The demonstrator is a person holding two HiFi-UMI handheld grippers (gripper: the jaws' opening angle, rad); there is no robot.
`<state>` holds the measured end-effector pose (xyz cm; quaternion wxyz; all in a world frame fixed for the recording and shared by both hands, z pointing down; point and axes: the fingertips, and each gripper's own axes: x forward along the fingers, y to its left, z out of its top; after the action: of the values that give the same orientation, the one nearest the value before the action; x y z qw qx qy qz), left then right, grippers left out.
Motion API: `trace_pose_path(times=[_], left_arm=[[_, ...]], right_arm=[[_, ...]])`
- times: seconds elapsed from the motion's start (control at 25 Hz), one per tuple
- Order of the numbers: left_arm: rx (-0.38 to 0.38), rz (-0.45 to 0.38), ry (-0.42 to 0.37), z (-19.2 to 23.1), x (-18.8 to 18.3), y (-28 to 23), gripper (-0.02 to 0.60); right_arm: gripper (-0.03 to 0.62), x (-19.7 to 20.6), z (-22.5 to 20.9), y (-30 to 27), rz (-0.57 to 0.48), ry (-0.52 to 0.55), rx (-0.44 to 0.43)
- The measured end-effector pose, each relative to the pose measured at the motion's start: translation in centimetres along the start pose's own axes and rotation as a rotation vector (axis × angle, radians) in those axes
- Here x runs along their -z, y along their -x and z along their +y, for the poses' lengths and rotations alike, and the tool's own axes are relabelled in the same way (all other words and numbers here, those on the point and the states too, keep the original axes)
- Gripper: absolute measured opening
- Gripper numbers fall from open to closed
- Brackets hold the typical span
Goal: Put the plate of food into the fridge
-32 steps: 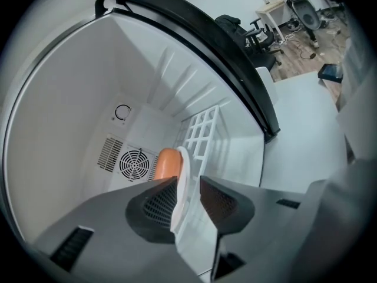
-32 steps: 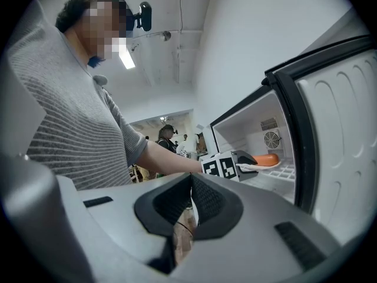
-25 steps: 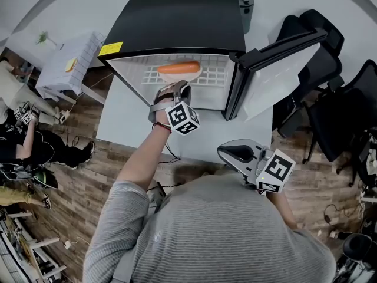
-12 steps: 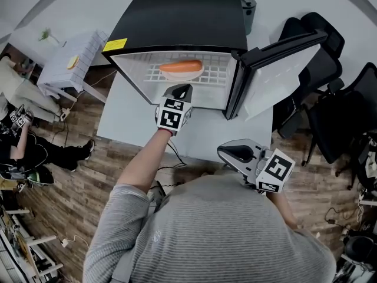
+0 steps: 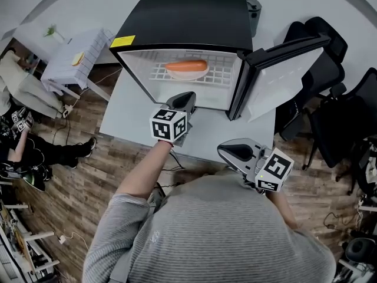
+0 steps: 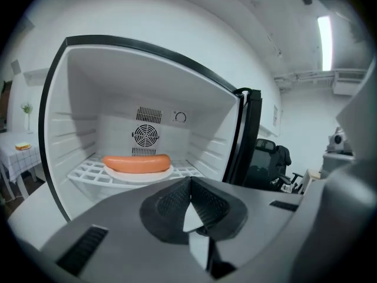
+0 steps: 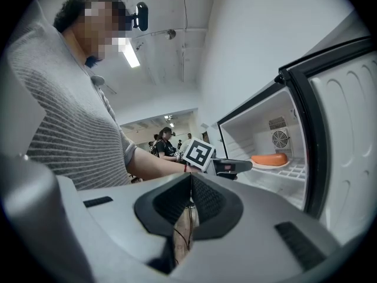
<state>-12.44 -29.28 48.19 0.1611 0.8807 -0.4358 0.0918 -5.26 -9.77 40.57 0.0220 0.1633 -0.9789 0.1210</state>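
Note:
An orange sausage (image 5: 187,66) lies on a white plate (image 5: 189,74) on the wire shelf inside the open mini fridge (image 5: 182,16). The left gripper view shows the same sausage (image 6: 136,163) and plate (image 6: 141,175) straight ahead under the fan. My left gripper (image 5: 184,98) hovers over the grey table (image 5: 126,119), just outside the fridge mouth, shut and empty, apart from the plate. Near my body, my right gripper (image 5: 227,152) is shut with nothing in it and points left across the table. The fridge door (image 5: 283,69) stands open to the right.
Black office chairs (image 5: 333,99) crowd the right side beyond the door. A small white-clothed table (image 5: 76,61) stands at the left. A person (image 5: 23,149) sits on the wooden floor at the far left. A dark bin (image 5: 254,7) is behind the fridge.
My left gripper has drawn back from the fridge mouth toward me, rolled over, and its jaws have gone from open to shut. The plate stays on the shelf. The right gripper has not moved.

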Motion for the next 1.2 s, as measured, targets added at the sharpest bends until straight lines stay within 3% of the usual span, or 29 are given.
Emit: trace_pose_path(times=[0.16,0.4,0.64,1.2], left_arm=[[0.058,-0.032,0.055,-2.1,0.6,2.5,0.011],[0.135,-0.047,0.053,-6.1,1.9,6.8,0.011],[0.157,-0.093,0.109,-8.4,2.3,9.9,0.011],[0.223,-0.175,0.144,-12.2,1.9,14.1,0.011]], right_arm=[[0.014,0.2,0.0,-0.6,-0.005,0.002,0.004],[0.014,0.7,0.4,-1.1,-0.007,0.002,0.003],[0.014,1.2,0.5,-1.4,-0.007,-0.011,0.018],[0.014,2.5,0.5,-1.8,-0.012,-0.039,0.071]])
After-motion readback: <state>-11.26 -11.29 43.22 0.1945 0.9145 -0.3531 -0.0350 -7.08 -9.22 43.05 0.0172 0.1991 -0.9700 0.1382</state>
